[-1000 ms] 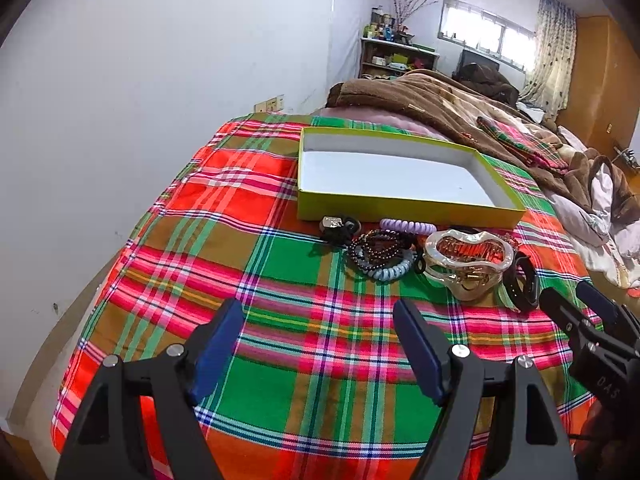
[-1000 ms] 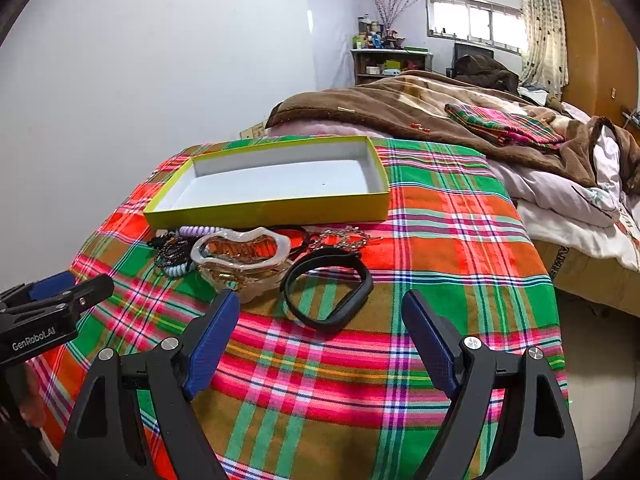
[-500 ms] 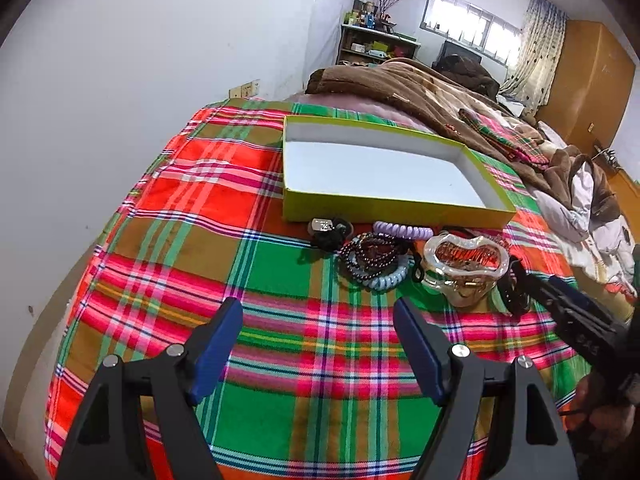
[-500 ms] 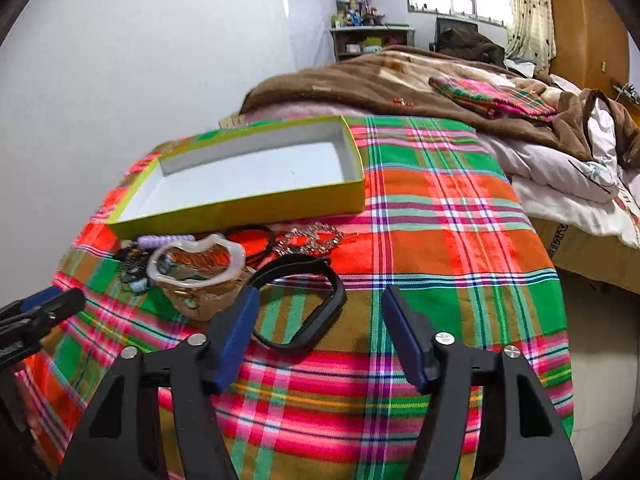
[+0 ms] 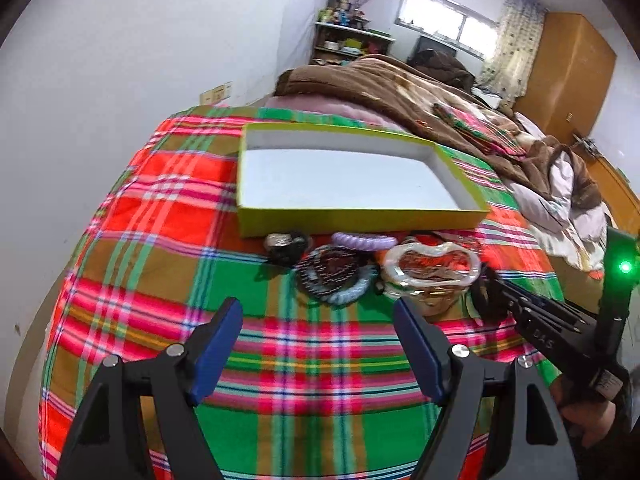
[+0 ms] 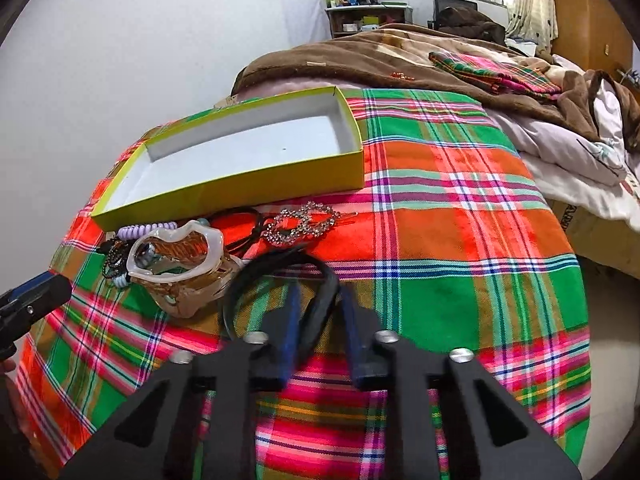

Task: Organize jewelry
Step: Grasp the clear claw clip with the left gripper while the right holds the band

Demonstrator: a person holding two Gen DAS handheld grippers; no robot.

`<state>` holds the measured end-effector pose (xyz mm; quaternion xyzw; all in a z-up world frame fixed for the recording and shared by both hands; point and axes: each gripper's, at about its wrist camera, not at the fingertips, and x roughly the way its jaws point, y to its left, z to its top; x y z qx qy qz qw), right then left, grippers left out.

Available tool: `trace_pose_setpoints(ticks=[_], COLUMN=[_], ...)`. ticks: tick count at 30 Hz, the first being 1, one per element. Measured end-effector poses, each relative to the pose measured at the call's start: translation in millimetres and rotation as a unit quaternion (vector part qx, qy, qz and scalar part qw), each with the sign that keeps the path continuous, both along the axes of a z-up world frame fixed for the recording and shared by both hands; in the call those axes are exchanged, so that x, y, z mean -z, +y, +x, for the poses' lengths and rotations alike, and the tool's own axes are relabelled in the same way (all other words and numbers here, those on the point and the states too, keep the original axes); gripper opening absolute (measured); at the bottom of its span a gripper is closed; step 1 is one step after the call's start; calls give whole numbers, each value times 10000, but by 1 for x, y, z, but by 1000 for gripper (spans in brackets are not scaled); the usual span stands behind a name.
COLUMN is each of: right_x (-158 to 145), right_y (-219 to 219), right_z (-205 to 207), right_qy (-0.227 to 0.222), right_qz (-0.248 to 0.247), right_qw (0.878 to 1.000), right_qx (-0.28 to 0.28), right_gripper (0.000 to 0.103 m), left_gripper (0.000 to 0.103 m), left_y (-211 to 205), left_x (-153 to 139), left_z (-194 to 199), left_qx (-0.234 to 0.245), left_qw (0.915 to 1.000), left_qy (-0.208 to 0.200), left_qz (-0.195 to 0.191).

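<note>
A yellow-green box (image 5: pixel 360 218) (image 6: pixel 240 190) with a white inside stands on the plaid bedspread. In front of it lies a pile of jewelry: a lilac spiral tie (image 5: pixel 362 241), dark bead bracelets (image 5: pixel 332 272), a clear amber hair claw (image 5: pixel 432 276) (image 6: pixel 180 264), a rhinestone clip (image 6: pixel 302 224) and a black band (image 6: pixel 320 296). My right gripper (image 6: pixel 320 308) is shut on the black band's near side. My left gripper (image 5: pixel 318 344) is open and empty, short of the bead bracelets.
The plaid bedspread (image 5: pixel 160 220) drops off at the left toward a white wall. A brown blanket (image 6: pixel 400 56) and crumpled bedding lie behind and to the right. A shelf and window stand at the far wall.
My right gripper has moved forward and closed its jaws on the black band. My left gripper has crept a little nearer the pile, still open.
</note>
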<state>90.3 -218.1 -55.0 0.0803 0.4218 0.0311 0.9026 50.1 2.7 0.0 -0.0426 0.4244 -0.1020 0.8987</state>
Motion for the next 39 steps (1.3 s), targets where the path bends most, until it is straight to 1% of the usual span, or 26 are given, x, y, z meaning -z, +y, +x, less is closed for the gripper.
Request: trace_pose_setpoints(ticks=[4,7,10,12,14,16,18,19,22,23,24,26,29,30,34,35,38,39], right_x=[-4,-9,-14,-16,-18,-19,-19,-19,-18,-18,-17,-17,-17,-17,-17,-17,-17,-17], right_y=[-6,-14,-23,-27,-31,-35,-38,-41,-45,-46,-47,-48,-48,-49,-50,-51,-51,-51], right_z=[-2,-6,-9,-9,-11,-12,-13,-14,-16,-16,-16,-15,-16,-16,-15,-15,-16,-16], right_qy=[-85,-200,-277,-304,-331,-344,-351,-358,-347,-345,-342,-339,-339,-345,-353,-355,-360,-363], right_qz=[30,29,79,127,153,174,209,228,245,244,253,275,297,304,322,315,308,309], right_qw=[10000,9998,9996,9994,9993,9992,9991,9990,9990,9990,9990,9990,9989,9989,9988,9988,9988,9988], right_qx=[0,34,74,84,94,107,114,118,134,136,138,138,110,100,89,90,84,81], right_gripper=[13,13,13,13,13,13,13,13,13,13,13,13,13,13,13,13,13,13], left_gripper=[79,79,79,77,76,75,69,69,67,65,59,57,50,49,46,41,32,25], left_y=[-16,-30,-50,-64,-75,-85,-92,-96,-103,-106,-108,-112,-115,-117,-119,-119,-120,-119], left_x=[-7,-12,-13,-10,-9,-8,-5,-4,-1,1,3,8,13,15,23,24,22,22], left_z=[2,2,4,7,8,11,15,16,16,17,19,23,27,28,31,31,29,30], left_qx=[336,708,1171,1495,1780,1955,2023,2075,2356,2390,2413,2429,2471,2508,2476,2479,2424,2411], left_qw=[9993,9972,9921,9875,9826,9789,9770,9756,9694,9683,9673,9658,9632,9620,9589,9584,9600,9608], left_qy=[-100,-237,-349,-271,-291,-317,-287,-262,-167,-131,-91,-5,131,196,362,384,404,419], left_qz=[93,86,294,427,436,498,604,665,676,715,773,907,1051,1061,1339,1360,1345,1303])
